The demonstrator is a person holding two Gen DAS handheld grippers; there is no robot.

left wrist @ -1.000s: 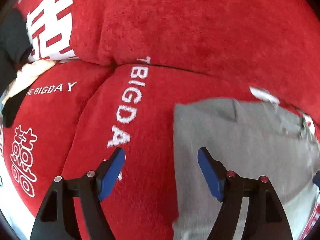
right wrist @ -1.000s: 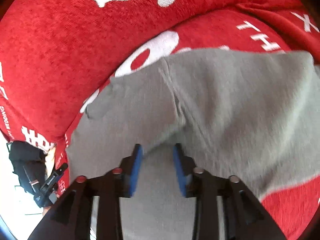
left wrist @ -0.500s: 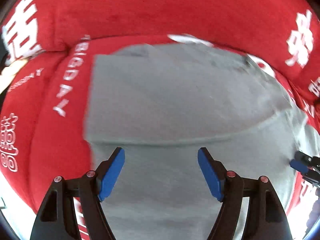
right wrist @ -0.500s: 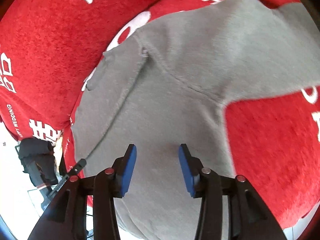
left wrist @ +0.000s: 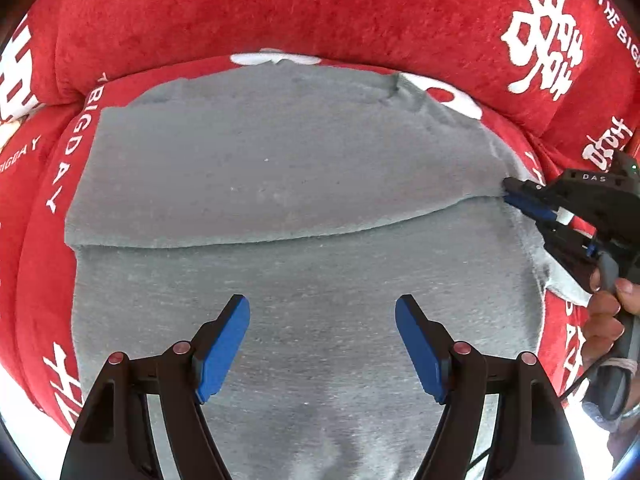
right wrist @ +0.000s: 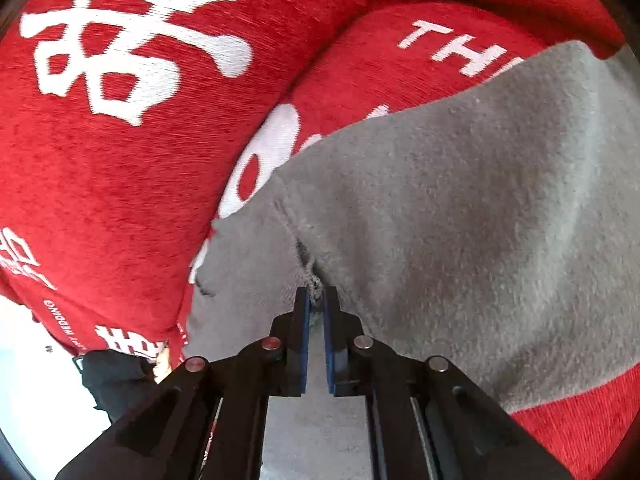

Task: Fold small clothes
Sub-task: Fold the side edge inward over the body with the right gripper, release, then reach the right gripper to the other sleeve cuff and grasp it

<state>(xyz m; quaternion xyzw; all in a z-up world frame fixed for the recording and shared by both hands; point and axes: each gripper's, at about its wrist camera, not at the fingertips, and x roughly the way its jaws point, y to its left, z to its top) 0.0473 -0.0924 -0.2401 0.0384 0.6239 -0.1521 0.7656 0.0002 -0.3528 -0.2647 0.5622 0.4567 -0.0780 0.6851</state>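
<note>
A grey garment (left wrist: pixel 280 184) lies spread on a red sofa seat, its far part doubled over so a fold edge runs across the middle. My left gripper (left wrist: pixel 322 320) hovers open above the near part, nothing between its blue pads. In the left wrist view my right gripper (left wrist: pixel 514 194) pinches the garment's right edge at the end of that fold edge. The right wrist view shows the right gripper (right wrist: pixel 315 298) shut on a bunched seam of the grey garment (right wrist: pixel 460 208).
The red sofa (left wrist: pixel 320 8) with white lettering has its backrest close behind the garment, and a seat seam (left wrist: pixel 80 108) lies at the far left. A hand (left wrist: pixel 608 320) holds the right gripper's handle. A dark object (right wrist: pixel 108 376) sits beyond the sofa's left end.
My right gripper closed from open onto the garment's seam at its right edge. The left wrist view swung rightward from bare red cushion to centre over the garment; the left gripper stayed open.
</note>
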